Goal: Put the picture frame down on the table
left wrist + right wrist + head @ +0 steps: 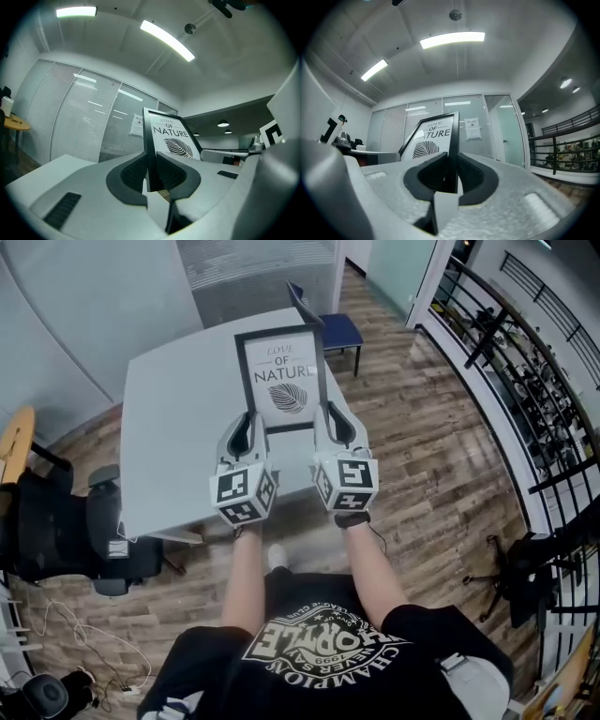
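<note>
A black picture frame (282,377) with a white "Love of Nature" leaf print is held up above the grey table (178,427), its face toward me. My left gripper (249,433) is shut on the frame's lower left edge. My right gripper (337,427) is shut on its lower right edge. In the left gripper view the frame (168,140) rises from between the jaws (151,174), seen edge-on. The right gripper view shows the frame (436,136) pinched the same way (452,174). The frame's bottom edge is hidden behind the grippers.
A blue chair (330,326) stands behind the table's far right corner. A black office chair (66,531) sits at the left. Wood floor lies to the right, with a black railing (525,371) beyond. Glass partition walls stand at the back.
</note>
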{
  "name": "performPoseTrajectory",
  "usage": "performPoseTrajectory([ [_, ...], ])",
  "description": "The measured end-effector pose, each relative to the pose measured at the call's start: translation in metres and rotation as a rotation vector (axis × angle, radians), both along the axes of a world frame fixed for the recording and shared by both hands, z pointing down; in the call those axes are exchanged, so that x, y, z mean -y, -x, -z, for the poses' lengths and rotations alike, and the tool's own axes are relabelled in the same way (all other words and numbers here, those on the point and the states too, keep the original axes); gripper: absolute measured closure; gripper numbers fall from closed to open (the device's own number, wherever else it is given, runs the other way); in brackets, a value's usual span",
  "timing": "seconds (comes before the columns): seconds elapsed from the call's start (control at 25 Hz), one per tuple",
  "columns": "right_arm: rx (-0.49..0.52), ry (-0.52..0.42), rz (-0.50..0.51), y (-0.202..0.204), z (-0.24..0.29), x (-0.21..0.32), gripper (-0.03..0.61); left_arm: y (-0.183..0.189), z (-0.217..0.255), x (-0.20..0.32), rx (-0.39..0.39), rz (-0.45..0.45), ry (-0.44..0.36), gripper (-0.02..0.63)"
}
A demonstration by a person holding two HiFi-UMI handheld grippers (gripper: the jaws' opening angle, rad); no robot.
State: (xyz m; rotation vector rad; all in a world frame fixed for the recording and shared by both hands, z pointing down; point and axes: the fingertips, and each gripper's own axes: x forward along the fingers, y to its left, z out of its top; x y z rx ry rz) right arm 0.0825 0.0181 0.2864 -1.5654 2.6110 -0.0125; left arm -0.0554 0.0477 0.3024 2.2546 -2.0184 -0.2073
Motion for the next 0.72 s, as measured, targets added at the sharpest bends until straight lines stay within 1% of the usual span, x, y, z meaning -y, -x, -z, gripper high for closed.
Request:
performPoseTrajectory([
  [0.24, 0.011, -0.038, -0.041, 0.026, 0.017, 0.032, 0.515, 0.027, 0.016, 0.039, 0.001, -0.043, -0.034, 0.548],
  [0.4, 0.013, -0.032, -0.068, 0.059, 0.022, 0.066, 0.515, 0.061, 0.021, 0.077, -0.001, -0.068, -0.028, 0.548],
  [0.56, 0.006, -0.018, -0.104, 0.083, 0.000, 0.076, 0.515, 0.085, -0.002, 0.092, -0.017, -0.098, -0.010, 0.548],
  [0.72, -0.015, 0.018, -0.135, 0.093, -0.022, 0.098, 0.514, 0.095, -0.025, 0.120, -0.024, -0.132, 0.031, 0.548],
])
